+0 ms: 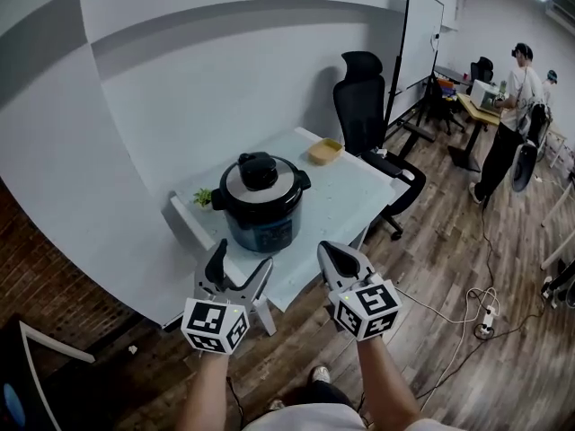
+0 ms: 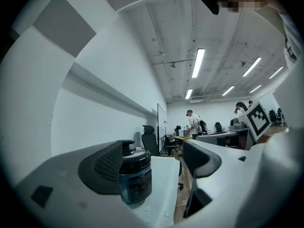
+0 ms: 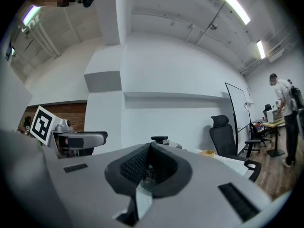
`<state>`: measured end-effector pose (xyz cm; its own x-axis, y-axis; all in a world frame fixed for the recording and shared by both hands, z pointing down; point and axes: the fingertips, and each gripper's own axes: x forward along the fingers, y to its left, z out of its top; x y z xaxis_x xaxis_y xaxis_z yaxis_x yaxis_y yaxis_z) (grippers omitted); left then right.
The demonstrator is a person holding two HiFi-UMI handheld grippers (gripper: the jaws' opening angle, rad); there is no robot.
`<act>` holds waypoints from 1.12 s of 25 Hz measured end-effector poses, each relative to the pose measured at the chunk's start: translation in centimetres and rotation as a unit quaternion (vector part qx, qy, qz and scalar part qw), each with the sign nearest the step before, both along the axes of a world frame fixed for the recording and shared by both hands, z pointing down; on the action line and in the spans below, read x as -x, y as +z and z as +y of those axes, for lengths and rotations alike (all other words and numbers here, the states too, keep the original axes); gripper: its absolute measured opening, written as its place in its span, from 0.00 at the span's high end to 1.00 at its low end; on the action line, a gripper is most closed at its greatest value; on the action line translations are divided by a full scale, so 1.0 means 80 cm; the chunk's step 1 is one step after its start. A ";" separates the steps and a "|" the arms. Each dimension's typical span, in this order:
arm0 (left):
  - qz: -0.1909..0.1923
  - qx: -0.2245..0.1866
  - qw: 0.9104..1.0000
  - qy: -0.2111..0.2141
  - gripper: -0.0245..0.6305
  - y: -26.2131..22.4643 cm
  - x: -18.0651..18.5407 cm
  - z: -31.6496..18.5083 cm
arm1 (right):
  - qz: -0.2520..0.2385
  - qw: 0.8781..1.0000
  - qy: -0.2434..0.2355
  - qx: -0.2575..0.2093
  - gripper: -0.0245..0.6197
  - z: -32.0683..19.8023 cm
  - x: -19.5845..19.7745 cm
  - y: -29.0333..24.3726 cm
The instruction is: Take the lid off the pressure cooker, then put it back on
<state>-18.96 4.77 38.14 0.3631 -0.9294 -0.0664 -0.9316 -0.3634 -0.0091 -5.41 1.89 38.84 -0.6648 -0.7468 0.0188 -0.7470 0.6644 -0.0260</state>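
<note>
- While the lid (image 1: 261, 182) sits on the pressure cooker (image 1: 260, 218) on the bench (image 1: 350, 196), neither gripper touches it
- left gripper (image 1: 243, 257) gapes empty, likely readied for grasping
- right gripper (image 1: 334, 255) is closed on nothing

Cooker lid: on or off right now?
On. The lid sits level on the pressure cooker, black knob on top, no gap showing.

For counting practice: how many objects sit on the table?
3: pressure cooker near the front, green item at its left, yellow dish at the far edge. The cooker may hide more.
</note>
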 end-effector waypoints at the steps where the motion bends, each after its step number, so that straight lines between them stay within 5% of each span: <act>1: 0.000 0.002 1.000 -0.004 0.41 0.000 -0.001 -0.008 | -0.002 1.000 -0.004 0.001 0.96 -0.008 -0.002 0.000; 18: 0.001 0.031 0.997 -0.066 0.41 -0.012 0.001 -0.121 | -0.006 0.999 -0.038 0.025 0.96 -0.126 -0.021 0.000; 28: -0.006 0.038 0.999 -0.033 0.41 -0.017 0.062 -0.218 | 0.008 1.000 0.005 0.024 0.96 -0.205 0.025 0.002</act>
<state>-23.92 -12.71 36.76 0.3021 -0.9532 0.0086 -0.9533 -0.3021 0.0040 -7.42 -14.55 39.03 -0.6572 -0.7510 0.0641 -0.7537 0.6556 -0.0458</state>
